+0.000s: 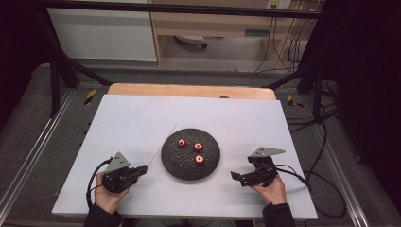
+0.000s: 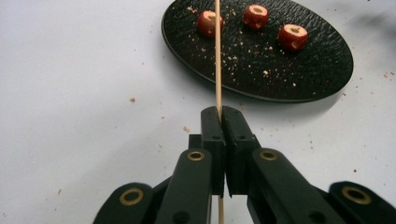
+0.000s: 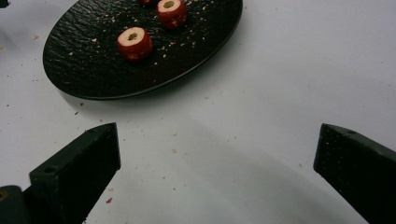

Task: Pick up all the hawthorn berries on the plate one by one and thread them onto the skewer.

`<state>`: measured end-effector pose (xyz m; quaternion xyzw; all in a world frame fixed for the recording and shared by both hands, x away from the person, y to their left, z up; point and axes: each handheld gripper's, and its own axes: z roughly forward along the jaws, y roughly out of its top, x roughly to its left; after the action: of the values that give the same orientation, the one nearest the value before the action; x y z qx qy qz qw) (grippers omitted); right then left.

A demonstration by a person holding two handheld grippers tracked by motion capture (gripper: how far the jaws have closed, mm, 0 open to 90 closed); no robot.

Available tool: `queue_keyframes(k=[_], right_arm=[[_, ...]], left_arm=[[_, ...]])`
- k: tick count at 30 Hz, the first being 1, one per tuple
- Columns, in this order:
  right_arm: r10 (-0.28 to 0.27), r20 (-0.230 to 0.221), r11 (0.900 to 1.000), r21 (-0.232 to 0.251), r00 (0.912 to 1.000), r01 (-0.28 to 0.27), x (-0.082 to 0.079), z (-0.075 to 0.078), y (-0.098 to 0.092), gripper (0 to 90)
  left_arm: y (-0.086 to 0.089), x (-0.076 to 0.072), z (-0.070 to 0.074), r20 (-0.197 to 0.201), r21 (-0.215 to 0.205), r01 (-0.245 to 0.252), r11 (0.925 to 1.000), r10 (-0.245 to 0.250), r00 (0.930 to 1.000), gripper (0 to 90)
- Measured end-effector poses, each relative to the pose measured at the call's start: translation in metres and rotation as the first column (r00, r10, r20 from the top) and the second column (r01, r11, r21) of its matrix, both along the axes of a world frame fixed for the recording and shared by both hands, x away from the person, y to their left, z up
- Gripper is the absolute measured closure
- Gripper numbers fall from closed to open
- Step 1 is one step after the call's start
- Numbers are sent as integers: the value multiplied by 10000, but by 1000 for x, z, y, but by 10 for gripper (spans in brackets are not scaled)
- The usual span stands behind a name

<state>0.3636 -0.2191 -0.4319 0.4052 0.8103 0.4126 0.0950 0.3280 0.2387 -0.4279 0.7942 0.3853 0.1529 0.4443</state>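
Observation:
A thin wooden skewer (image 1: 161, 148) lies slanted just left of a round black plate (image 1: 182, 166). My left gripper (image 1: 143, 169) is shut on the skewer's near end. In the left gripper view the skewer (image 2: 217, 60) runs straight up from the closed jaws (image 2: 222, 113) and crosses over the plate's rim (image 2: 261, 95). On the plate lie three red cored fruit pieces (image 1: 181, 143) (image 1: 198, 147) (image 1: 199, 159). To the plate's right, low over the table, my right gripper (image 1: 239, 173) is open with nothing between its jaws (image 3: 219, 140). It faces the plate (image 3: 88, 70) and the nearest fruit piece (image 3: 134, 43).
The plate sits on a white sheet (image 1: 142, 118) that covers the wooden table (image 1: 189, 90). Crumbs are scattered over the plate and the sheet. A cable trails from each gripper toward the near edge. Black frame bars (image 1: 61, 61) stand beyond the table.

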Motion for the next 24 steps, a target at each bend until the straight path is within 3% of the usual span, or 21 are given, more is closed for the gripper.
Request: queue_keyframes(k=[3, 9, 14, 19, 24], right_arm=[[73, 19, 9997, -225, 10000, -72, 1, 4, 8, 14], [219, -57, 9995, -210, 9997, -220, 8, 10, 25, 22], [498, -192, 9974, -519, 9986, -507, 15, 15, 44, 32], [951, -39, 9874, -1265, 9955, -948, 24, 23, 66, 37], [1226, -332, 9785, -1630, 9919, -1264, 33, 29, 86, 38]], left_arm=[[2, -2, -1, 69, 8, 65, 10000, -65, 10000, 877], [5, -4, -2, 112, 89, -54, 9999, 53, 9999, 876], [6, -5, -4, 58, -77, -25, 10000, 26, 10000, 876], [7, -6, -5, 136, -86, 3, 10000, -2, 9999, 876], [7, -6, -6, 85, -92, 36, 10000, -35, 10000, 876]])
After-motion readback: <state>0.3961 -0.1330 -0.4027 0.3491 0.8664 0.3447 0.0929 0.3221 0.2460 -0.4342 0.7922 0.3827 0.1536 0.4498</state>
